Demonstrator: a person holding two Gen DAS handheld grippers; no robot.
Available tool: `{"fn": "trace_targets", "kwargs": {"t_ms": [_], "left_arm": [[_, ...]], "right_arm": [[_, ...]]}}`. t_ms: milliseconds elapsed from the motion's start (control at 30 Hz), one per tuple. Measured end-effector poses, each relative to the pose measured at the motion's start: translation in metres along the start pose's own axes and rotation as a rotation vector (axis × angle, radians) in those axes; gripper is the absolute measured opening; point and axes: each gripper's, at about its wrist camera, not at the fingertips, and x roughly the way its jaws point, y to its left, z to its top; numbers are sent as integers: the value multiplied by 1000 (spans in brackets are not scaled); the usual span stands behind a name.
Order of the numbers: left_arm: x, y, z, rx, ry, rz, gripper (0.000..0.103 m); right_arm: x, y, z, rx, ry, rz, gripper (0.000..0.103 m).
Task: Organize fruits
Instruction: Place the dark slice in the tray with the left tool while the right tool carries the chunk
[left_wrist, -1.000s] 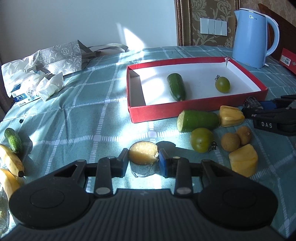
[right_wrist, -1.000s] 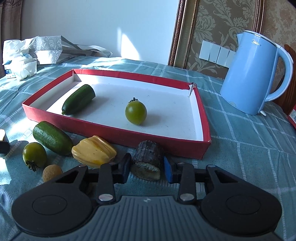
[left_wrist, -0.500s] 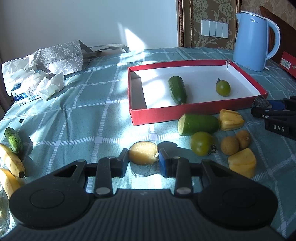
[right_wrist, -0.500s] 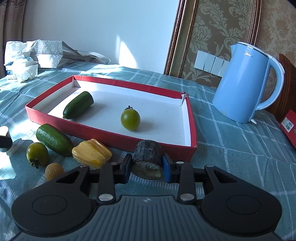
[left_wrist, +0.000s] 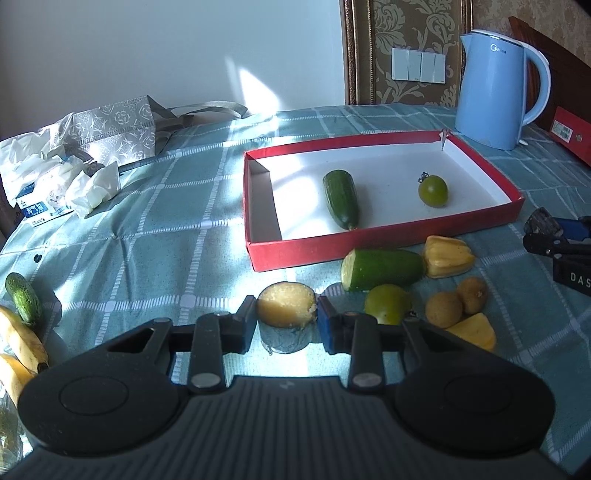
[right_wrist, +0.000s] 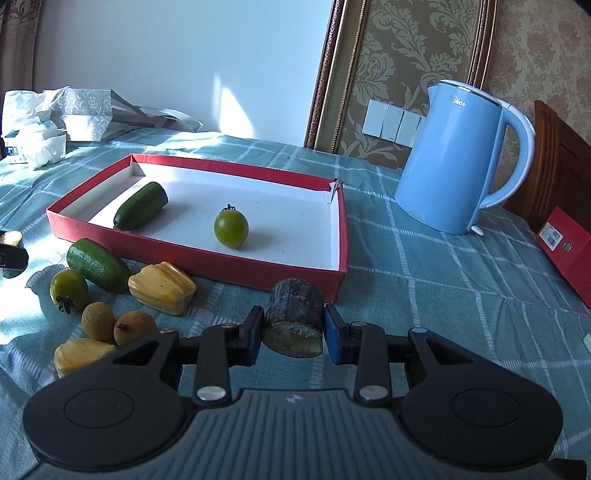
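The left gripper (left_wrist: 286, 320) is squeezing a yellow-topped chunk (left_wrist: 286, 303) and the right gripper (right_wrist: 294, 331) is squeezing a dark chunk (right_wrist: 294, 312); the red box (right_wrist: 229, 264) is waiting just ahead, so lifting each piece clear over its wall is looking wise

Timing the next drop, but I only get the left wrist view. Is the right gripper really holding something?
Observer: Yes. The right gripper is shut on a dark-skinned chunk, with a pad on each side.
Operator: Is it over the tray yet?
Observer: It doesn't look so. It sits just short of the red tray's near wall, by the right corner.
Operator: Which way is the chunk turned?
Observer: Its yellowish cut face points back toward the camera.
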Motion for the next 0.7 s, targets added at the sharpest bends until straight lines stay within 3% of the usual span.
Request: {"fn": "trace_targets", "kwargs": {"t_ms": [333,700], "left_arm": [[33,-32,60,33,-60,-73,32],[98,-70,103,53,-16,-115,32]], "right_arm": [[-5,-12,7,5,-21,-3,33],[2,-29,16,2,-24,0,33]]}}
